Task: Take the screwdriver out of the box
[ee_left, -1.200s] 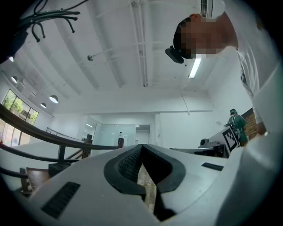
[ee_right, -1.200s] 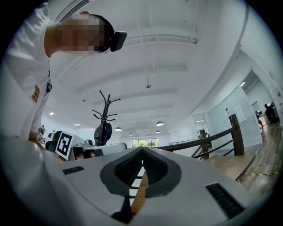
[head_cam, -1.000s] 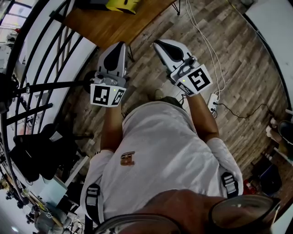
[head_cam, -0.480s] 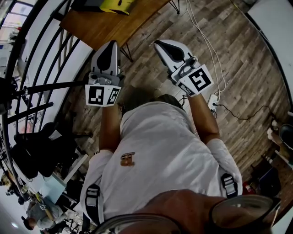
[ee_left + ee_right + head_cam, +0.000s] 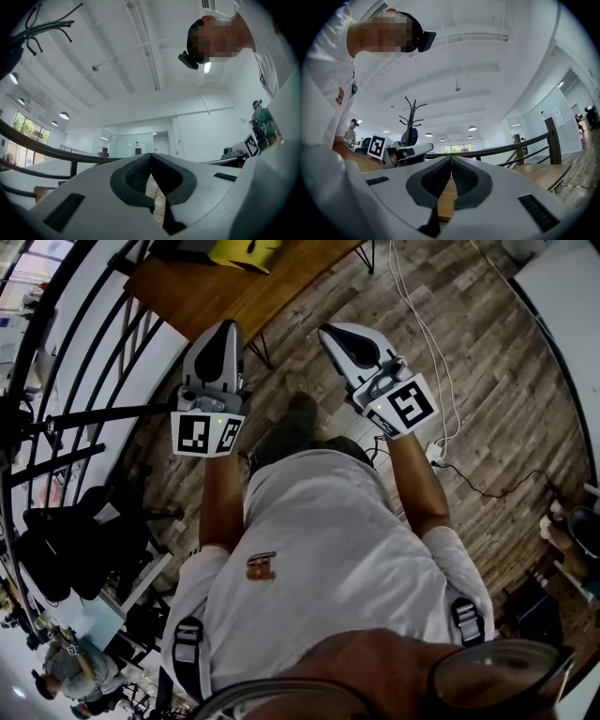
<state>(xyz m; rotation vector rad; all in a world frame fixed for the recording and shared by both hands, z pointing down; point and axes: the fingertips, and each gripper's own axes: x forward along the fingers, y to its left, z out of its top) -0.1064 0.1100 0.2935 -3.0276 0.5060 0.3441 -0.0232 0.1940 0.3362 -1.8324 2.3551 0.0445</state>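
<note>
Head view: left tool [image 5: 225, 327] and right tool [image 5: 327, 332] are pointing toward a wooden worktop [image 5: 202, 292].
State of left tool: jaws are pressing together, gripping nothing.
State of right tool: likewise closed, empty.
Position of screwdriver: not showing in any view; its relation to either tool cannot be told.

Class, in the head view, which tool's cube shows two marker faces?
The left tool: two marker faces of its cube face the camera side by side, while the right tool shows only one.
</note>
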